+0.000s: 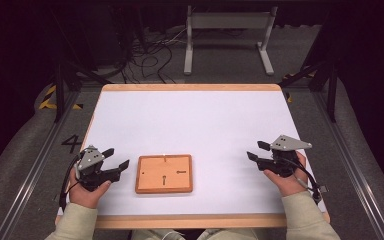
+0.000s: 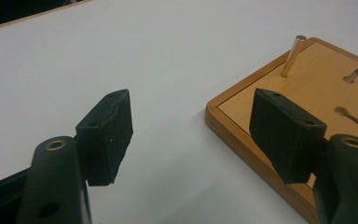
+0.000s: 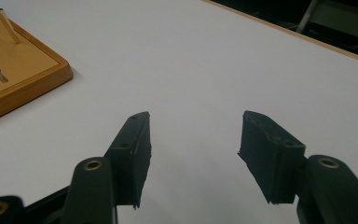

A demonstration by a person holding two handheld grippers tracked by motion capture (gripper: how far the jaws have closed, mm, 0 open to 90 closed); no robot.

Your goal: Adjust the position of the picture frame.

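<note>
A square wooden board (image 1: 163,173) lies on the white table near the front middle. A thin metal pin (image 2: 292,56) stands near its far edge, and small keyhole-shaped slots mark its face. My left gripper (image 1: 116,158) hovers just left of the board, open, with nothing between its fingers (image 2: 107,135). The board's corner (image 2: 242,116) lies just beyond its right jaw. My right gripper (image 1: 257,151) is held to the right of the board, well apart from it, open and empty. In the right gripper view the board (image 3: 18,79) sits at the upper left with its pin (image 3: 7,25).
The white table top (image 1: 195,120) has a wooden rim. Beyond its far edge stand a grey metal frame (image 1: 227,35) and loose cables (image 1: 150,55) on the floor. Black rails run along both sides of the table.
</note>
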